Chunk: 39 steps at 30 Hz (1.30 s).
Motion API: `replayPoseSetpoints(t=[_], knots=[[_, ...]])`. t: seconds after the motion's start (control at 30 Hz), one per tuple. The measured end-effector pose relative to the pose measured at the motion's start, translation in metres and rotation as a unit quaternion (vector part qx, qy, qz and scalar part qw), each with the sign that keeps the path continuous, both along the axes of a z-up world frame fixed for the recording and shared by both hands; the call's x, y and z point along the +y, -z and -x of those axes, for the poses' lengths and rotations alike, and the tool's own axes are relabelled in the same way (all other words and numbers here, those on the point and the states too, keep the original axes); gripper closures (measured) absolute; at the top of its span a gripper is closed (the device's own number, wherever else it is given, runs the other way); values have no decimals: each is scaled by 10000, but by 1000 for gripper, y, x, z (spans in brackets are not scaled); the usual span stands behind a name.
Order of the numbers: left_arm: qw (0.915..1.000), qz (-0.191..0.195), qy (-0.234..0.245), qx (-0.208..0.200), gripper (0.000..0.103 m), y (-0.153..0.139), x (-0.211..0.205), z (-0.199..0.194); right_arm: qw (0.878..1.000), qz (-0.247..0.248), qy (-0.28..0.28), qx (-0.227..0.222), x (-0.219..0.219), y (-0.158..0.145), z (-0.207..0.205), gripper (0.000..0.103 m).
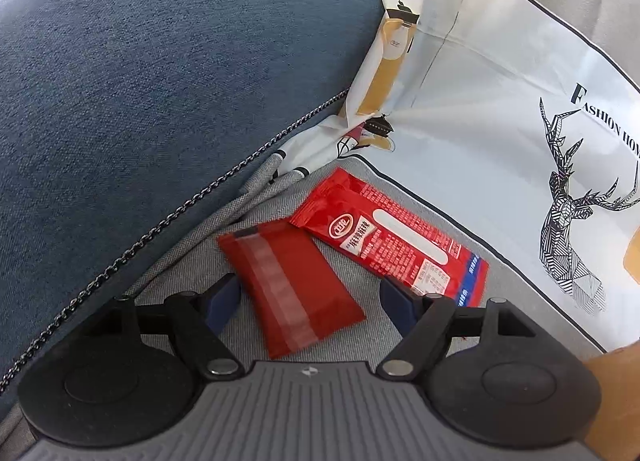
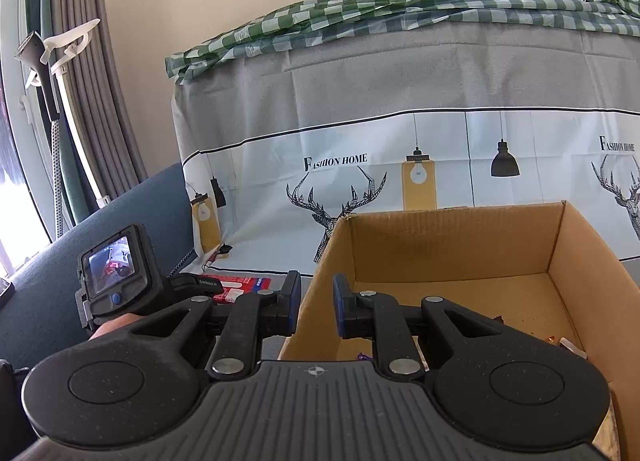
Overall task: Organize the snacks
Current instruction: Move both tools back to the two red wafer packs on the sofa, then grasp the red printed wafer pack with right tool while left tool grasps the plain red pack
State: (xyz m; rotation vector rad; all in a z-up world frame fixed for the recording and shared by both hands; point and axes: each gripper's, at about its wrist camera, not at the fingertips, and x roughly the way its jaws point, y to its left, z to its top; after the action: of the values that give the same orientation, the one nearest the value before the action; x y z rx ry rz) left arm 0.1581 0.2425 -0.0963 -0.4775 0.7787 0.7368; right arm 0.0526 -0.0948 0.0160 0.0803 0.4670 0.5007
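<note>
Two red snack packets lie on the grey seat fabric (image 1: pixel 192 261) in the left wrist view. A dark red packet (image 1: pixel 292 285) with a clear seam strip lies between the fingers of my left gripper (image 1: pixel 310 297), which is open; neither pad touches it. Just beyond it, partly under its far end, lies a longer bright red packet (image 1: pixel 392 237) with white print. In the right wrist view my right gripper (image 2: pixel 316 301) is shut on the left wall of an open cardboard box (image 2: pixel 452 237). Left of the box, the bright red packet (image 2: pixel 240 287) shows behind the left gripper's body (image 2: pixel 116 273).
A blue cushion (image 1: pixel 160 81) with chain-like piping rises at the left. A white deer-print cloth (image 1: pixel 500 121) hangs behind and to the right. The box corner (image 1: pixel 612 389) sits at lower right. Small wrappers (image 2: pixel 552 337) lie in the box. Grey curtains (image 2: pixel 88 101) hang at far left.
</note>
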Motion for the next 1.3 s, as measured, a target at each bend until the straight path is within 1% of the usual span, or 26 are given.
replayPoseSetpoints(t=[0.07,0.13,0.17,0.23,0.33,0.37,0.53,0.6,0.67,0.7,0.8,0.87,0.93,0.97,1.0,1.17,1.23,1.3], knots=[[10000,-35,-14,25,28,0,1,0,10000,16,-2,8,0,1,0,85],[9998,-128,3,129,42,-1,1,-1,10000,40,-12,-6,0,0,-1,85],[9998,-146,3,152,44,-2,2,0,10000,54,-22,-8,0,1,-1,85],[9998,-106,1,145,52,-3,3,3,10000,85,-25,-9,2,1,-1,85],[9998,-140,-19,138,71,-9,5,10,10000,93,-1,-7,3,1,-3,85],[9999,-101,5,122,73,-10,6,13,10000,89,7,-4,3,1,-3,85],[9995,177,204,155,97,-12,11,32,9999,134,15,-45,6,1,-2,85],[9987,278,374,196,103,-13,12,39,9999,155,22,-63,6,1,-1,85],[9977,357,501,298,103,-15,12,49,9998,155,33,-82,6,1,0,85],[9968,473,544,334,103,-17,11,56,9998,156,35,-94,6,0,1,85],[9936,892,642,261,103,-25,11,82,9998,171,48,-109,5,1,3,85],[9926,962,730,150,103,-33,8,100,9998,163,33,-100,3,1,4,85],[9920,1058,686,-28,102,-37,7,115,9999,150,27,-80,3,1,6,85],[9911,1160,634,-129,101,-37,9,121,9999,142,19,-66,3,0,7,85],[9902,1244,601,-211,98,-37,11,124,9999,142,5,-56,3,0,9,85],[9867,1420,684,-408,95,-32,20,116,9991,331,-206,-181,10,-1,19,85],[9864,1402,709,-486,89,-33,21,110,9986,370,-318,-192,13,-2,20,85],[9855,1452,713,-507,84,-32,21,102,9985,351,-408,-27,16,-3,17,85]])
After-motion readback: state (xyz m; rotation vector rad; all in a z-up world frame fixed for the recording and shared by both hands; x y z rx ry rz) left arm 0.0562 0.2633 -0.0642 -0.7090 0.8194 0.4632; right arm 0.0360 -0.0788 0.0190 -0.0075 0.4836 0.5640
